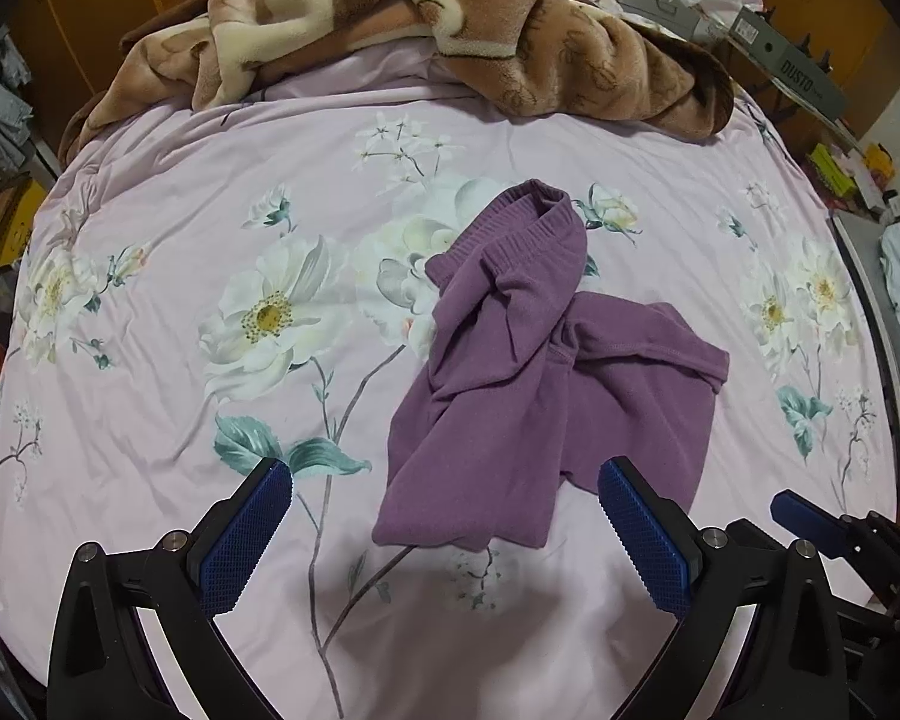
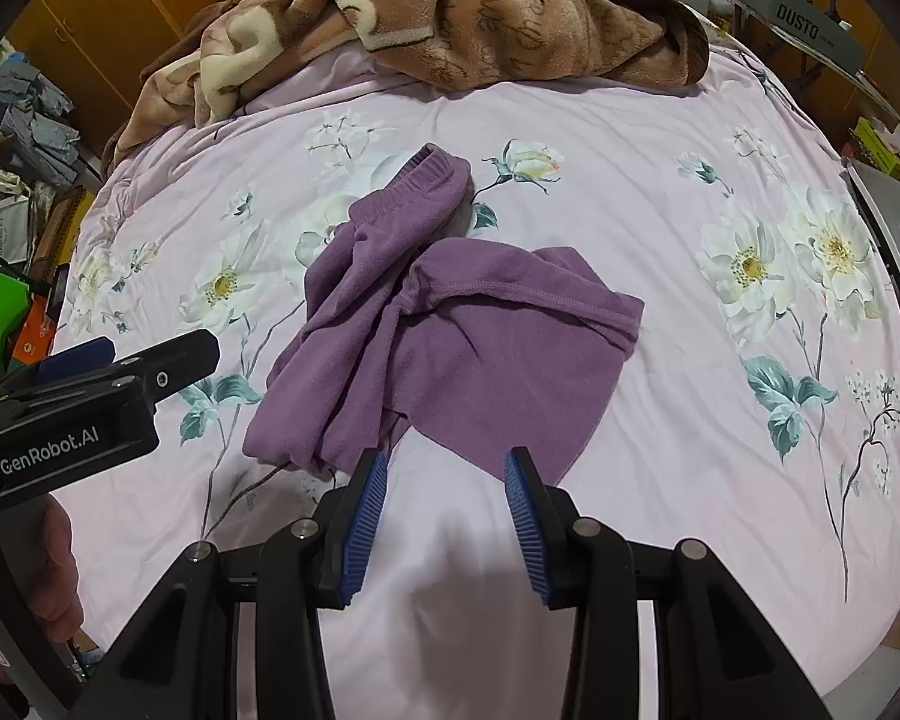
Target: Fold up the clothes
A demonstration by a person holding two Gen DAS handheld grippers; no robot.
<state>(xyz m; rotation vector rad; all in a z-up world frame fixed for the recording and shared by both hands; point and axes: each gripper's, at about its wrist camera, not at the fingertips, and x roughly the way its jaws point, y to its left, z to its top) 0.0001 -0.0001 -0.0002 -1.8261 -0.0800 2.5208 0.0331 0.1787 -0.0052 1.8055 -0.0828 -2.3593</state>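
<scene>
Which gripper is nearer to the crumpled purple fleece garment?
Right, slightly. The right gripper has its fingertips at the purple fleece garment near edge; the left gripper hovers just short, open, straddling its near corner.

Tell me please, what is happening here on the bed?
A person holds a gripper in each hand above a bed with a floral sheet. A crumpled purple garment lies on the sheet, not yet folded. The left gripper and the right gripper are both open, close to the garment's near edge, and hold nothing. A brown blanket is piled at the far end of the bed.
</scene>
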